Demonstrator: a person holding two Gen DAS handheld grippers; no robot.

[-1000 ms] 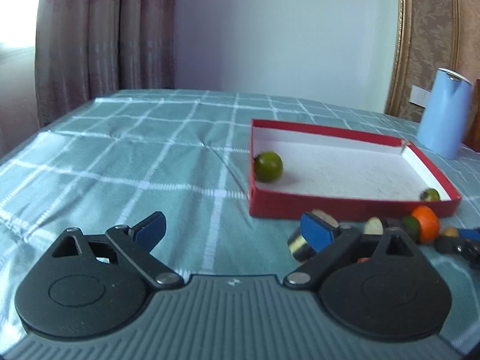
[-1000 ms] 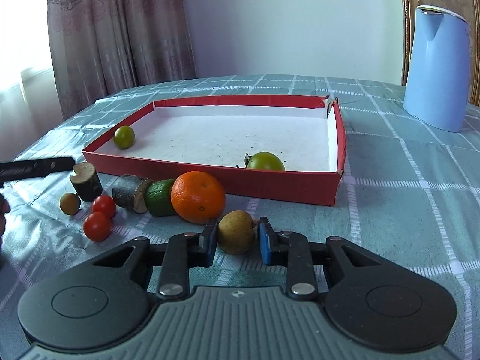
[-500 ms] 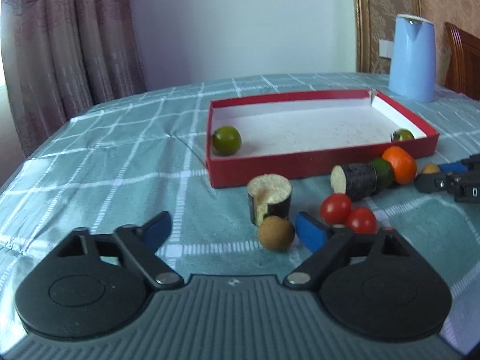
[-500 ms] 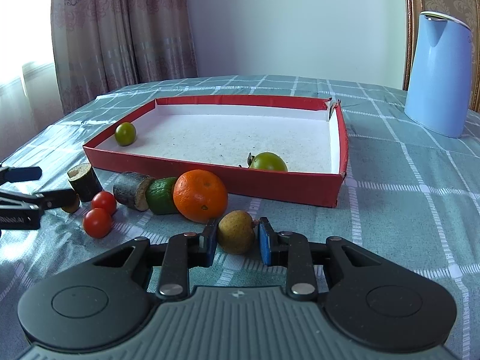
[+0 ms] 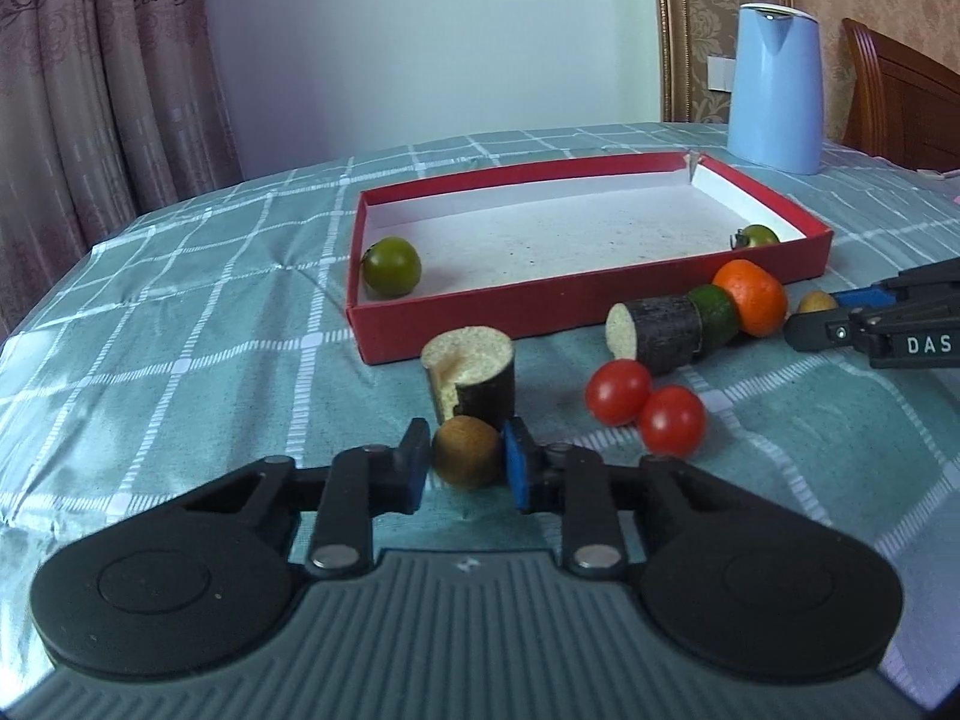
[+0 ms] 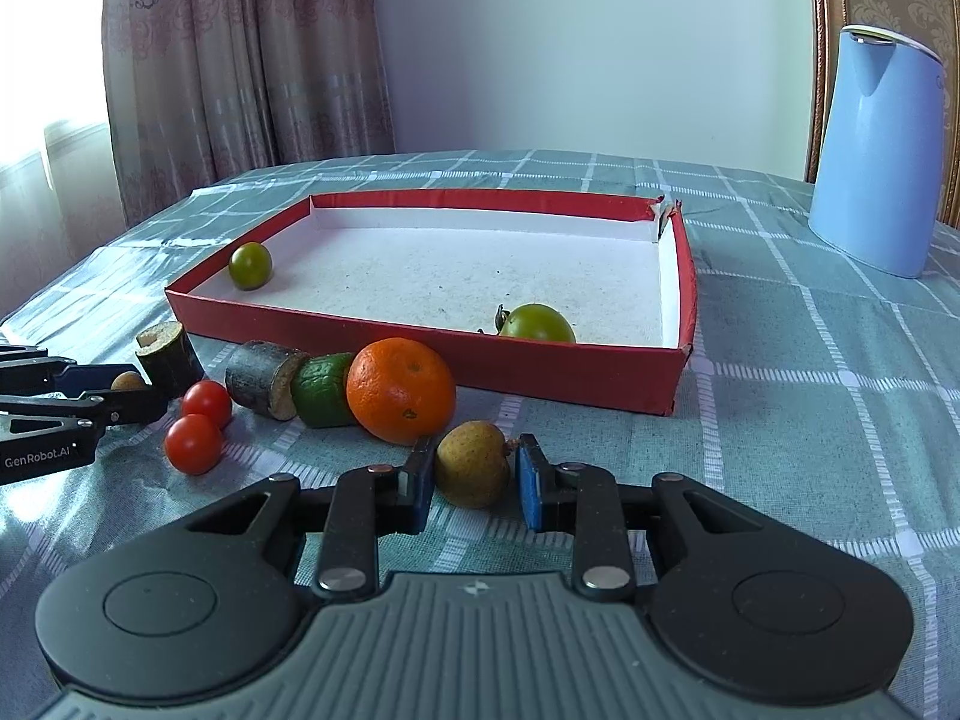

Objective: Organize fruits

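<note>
The left gripper (image 5: 467,461) has its two pads closed on a small brown round fruit (image 5: 467,451) that sits low on the bench (image 5: 180,324), touching or just in front of an upright cut stalk piece (image 5: 471,372). The right gripper (image 6: 472,474) brackets a yellowish fruit (image 6: 472,469): its left pad touches the skin, but a thin gap seems to remain at the right pad, so I judge the hold loose or not yet made. Both fruits are outside the red tray (image 5: 576,315), which holds only a green fruit (image 5: 392,266) in its near left corner and a green tomato (image 6: 536,323) by the near wall. Still on the cloth between the two grippers lie two cherry tomatoes (image 5: 645,408), a second stalk piece (image 5: 657,333), a green lime (image 6: 324,389) and an orange (image 6: 401,390). The risks look plain. The brown fruit is round and smooth and held near the pad tips, so it could squirt out on the lift, and the stalk piece behind could topple if the gripper drags forward. The yellow fruit nearly touches the orange; a sideways nudge would set the orange rolling along the tray wall. Both loads must clear the near wall, and anything round dropped inside will likely roll across the flat floor.
</note>
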